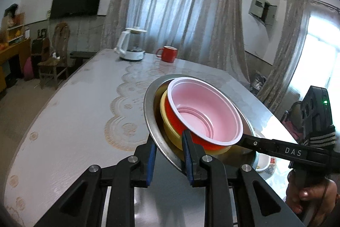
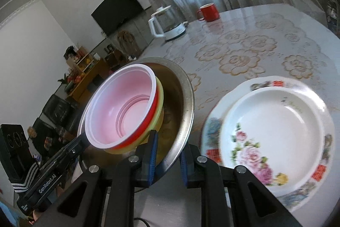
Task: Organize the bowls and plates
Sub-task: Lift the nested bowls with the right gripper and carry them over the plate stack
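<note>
The wide, dull steel bowl (image 1: 153, 120) is lifted above the lace-patterned table (image 1: 85, 99), and it holds a yellow plastic bowl (image 1: 170, 131) with a red, pink-lined bowl (image 1: 204, 110) nested inside. The left gripper (image 1: 169, 160) and the right gripper (image 2: 167, 160) each clamp its rim on opposite sides. A white floral plate (image 2: 274, 127) lies on the table just beside it.

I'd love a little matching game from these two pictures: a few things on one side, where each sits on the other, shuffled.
Things:
1. red mug
2. pink bowl
3. metal basin
4. flowered plate

Places:
a. pinched at its rim by both pairs of fingers
b. flat on the table, beside the basin
c. nested in a yellow bowl
d. far end of the table, next to the kettle

Pairs: 1-d, 2-c, 3-a, 4-b
</note>
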